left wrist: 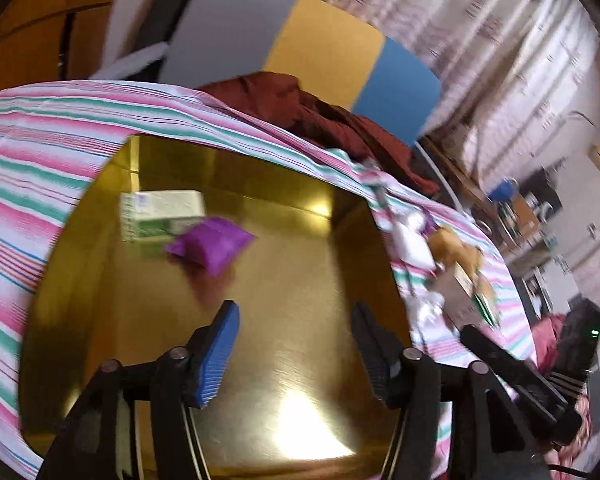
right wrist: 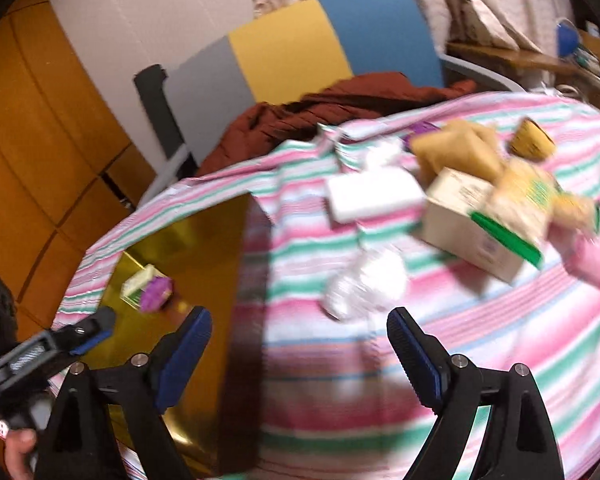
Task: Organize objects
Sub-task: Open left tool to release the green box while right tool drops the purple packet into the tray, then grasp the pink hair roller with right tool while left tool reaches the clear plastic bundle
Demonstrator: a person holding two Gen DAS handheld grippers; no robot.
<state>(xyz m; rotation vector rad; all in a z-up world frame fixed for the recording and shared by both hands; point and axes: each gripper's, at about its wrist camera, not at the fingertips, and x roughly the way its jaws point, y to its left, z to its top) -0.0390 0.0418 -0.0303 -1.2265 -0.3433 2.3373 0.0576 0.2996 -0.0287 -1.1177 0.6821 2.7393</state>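
Observation:
A gold box lies open on the striped cloth. Inside it lie a green-and-white carton and a purple packet. My left gripper is open and empty above the box floor. My right gripper is open and empty over the cloth, beside the box. Ahead of it lie a clear crinkled wrapper, a white box, a cardboard box with a green strip, brown packets and a pink item.
A dark red garment lies at the far edge of the cloth before a grey, yellow and blue chair back. A wooden cupboard stands at the left. The left gripper shows at the lower left of the right wrist view.

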